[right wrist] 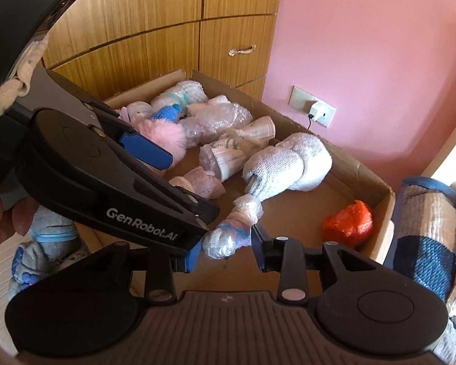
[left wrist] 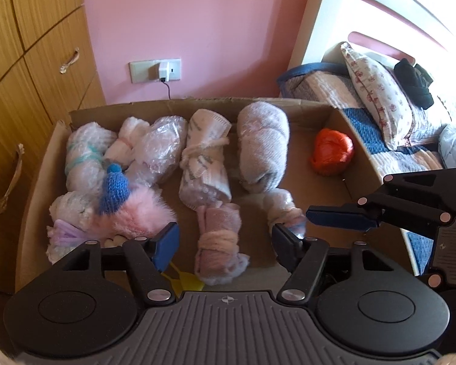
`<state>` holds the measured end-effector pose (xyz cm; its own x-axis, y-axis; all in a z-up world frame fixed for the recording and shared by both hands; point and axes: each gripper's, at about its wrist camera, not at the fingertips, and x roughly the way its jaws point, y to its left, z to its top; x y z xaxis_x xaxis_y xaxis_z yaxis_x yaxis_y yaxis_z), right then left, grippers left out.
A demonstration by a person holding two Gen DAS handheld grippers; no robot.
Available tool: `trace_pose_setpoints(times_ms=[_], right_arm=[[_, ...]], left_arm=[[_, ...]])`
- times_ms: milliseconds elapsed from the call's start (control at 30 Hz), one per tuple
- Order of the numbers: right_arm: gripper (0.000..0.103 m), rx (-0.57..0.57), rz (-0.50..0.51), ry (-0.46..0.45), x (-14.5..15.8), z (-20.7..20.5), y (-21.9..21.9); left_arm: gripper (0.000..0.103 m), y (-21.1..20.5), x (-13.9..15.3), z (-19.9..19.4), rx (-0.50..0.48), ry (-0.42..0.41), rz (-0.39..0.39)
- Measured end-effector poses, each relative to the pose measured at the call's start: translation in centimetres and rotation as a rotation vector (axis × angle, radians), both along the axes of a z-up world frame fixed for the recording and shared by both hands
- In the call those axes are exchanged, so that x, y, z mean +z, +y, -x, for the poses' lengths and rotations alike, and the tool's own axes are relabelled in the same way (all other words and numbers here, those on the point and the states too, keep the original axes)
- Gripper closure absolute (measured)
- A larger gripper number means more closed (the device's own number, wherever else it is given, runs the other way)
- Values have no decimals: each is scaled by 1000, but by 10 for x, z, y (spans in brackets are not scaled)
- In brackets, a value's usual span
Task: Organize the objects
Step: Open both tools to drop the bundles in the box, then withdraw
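Observation:
A cardboard box (left wrist: pixel 39 182) holds several rolled and plastic-wrapped soft bundles. My left gripper (left wrist: pixel 225 245) is open above a pink rolled cloth (left wrist: pixel 219 240) near the box's front edge. My right gripper (right wrist: pixel 225 252) is open around a small plastic-wrapped bundle (right wrist: pixel 228 237) with blue and pink marks, which also shows in the left wrist view (left wrist: pixel 282 210). One right finger (left wrist: pixel 340 220) reaches in from the right there. A grey-white towel roll (left wrist: pixel 263 146), a pink fluffy item (left wrist: pixel 136 213), a blue knit piece (left wrist: pixel 114 190) and an orange bag (left wrist: pixel 331 152) lie in the box.
A wooden wardrobe (left wrist: pixel 21 76) stands left of the box, a pink wall with a socket and charger (left wrist: pixel 164 70) behind it. A bed with quilt and pillow (left wrist: pixel 380 97) lies to the right. More socks (right wrist: pixel 42 243) lie outside the box.

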<state>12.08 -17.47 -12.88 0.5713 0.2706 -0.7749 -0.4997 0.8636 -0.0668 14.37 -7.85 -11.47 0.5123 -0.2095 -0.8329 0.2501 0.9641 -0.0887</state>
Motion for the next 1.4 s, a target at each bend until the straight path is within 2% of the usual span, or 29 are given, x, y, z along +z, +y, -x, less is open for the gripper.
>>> trace_pose_setpoints(times_ms=[167, 433, 600, 900, 1400], right_arm=[[64, -39, -11, -11, 14, 7, -5], [48, -208, -82, -31, 43, 28, -15], [47, -304, -145, -30, 55, 59, -18], [34, -359, -188, -69, 75, 105, -5], [24, -458, -164, -61, 80, 122, 10]], left_arm=[[24, -1, 11, 6, 20, -4, -4], [16, 12, 46, 36, 89, -30, 39], [12, 21, 58, 68, 103, -45, 46], [11, 42, 71, 112, 121, -62, 39], [8, 69, 86, 144, 148, -113, 10]])
